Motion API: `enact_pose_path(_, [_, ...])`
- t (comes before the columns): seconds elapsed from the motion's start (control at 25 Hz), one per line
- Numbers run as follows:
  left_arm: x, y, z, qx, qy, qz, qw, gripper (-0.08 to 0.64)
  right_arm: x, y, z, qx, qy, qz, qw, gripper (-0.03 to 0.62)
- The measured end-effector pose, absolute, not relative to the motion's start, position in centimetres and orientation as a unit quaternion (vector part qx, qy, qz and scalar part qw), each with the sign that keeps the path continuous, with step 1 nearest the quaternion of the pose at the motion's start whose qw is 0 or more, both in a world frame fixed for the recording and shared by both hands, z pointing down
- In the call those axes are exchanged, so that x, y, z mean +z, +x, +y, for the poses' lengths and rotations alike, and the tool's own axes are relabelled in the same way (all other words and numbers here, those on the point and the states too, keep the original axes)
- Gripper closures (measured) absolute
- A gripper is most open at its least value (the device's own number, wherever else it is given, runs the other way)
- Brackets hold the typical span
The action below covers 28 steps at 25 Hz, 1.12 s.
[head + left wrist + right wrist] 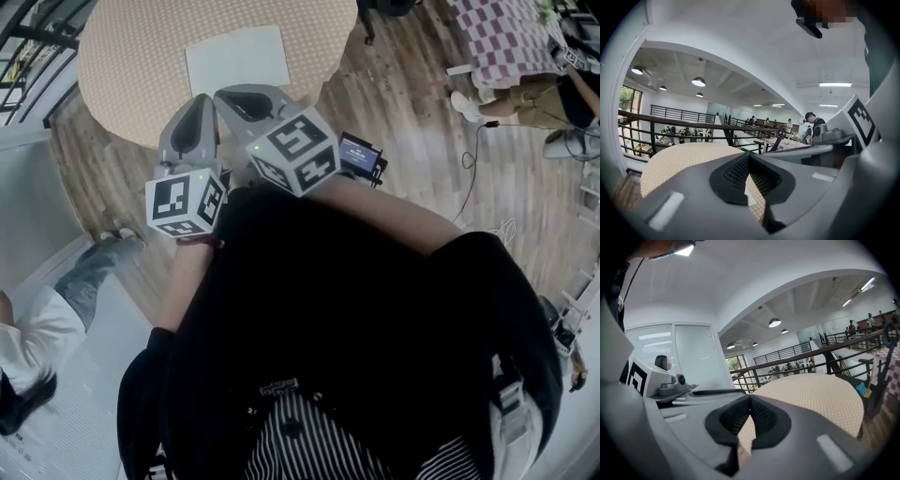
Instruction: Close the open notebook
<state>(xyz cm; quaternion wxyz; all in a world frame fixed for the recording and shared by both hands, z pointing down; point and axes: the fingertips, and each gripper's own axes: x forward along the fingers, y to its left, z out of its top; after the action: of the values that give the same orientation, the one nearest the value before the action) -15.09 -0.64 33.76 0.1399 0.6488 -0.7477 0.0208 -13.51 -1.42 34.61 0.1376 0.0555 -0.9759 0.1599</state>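
Left tongs (749,157) and right tongs (750,398) are clenched empty, short of the flat white notebook (236,58) on the round beige dotted counter (122,66); best to slip under one side edge and fold it over.

Tools, two: left tool (749,159); right tool (750,401); marker cubes, two, one to each tool: left cube (185,202); right cube (295,150); small screen unit (359,155), one; round counter (112,66) in dotted cloth, one; second counter (502,42) in checked cloth, one; white notebook (237,58), one; pendant lamps (698,82), four counted in the left gripper view; bystanders in the head view, two: one at lower left (42,342); one at upper right (530,94); wearer in dark sleeves (356,319), one; distant figures along the railing, too small to count.
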Motion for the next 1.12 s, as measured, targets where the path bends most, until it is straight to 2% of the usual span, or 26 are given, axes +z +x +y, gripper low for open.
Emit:
enact_pose_path(0.52, [34.3, -18.0, -5.0, 0.028, 0.659, -0.736, 0.152, 0.571, 35.1, -16.4, -5.6, 0.176, 0.054, -0.973, 0.136, 0.591])
enact_pose_path(1.12, [32.5, -26.6, -9.9, 0.01, 0.712, -0.69, 0.13, 0.571, 33.6, -24.9, -10.4, 0.155, 0.117, -0.971, 0.141, 0.591])
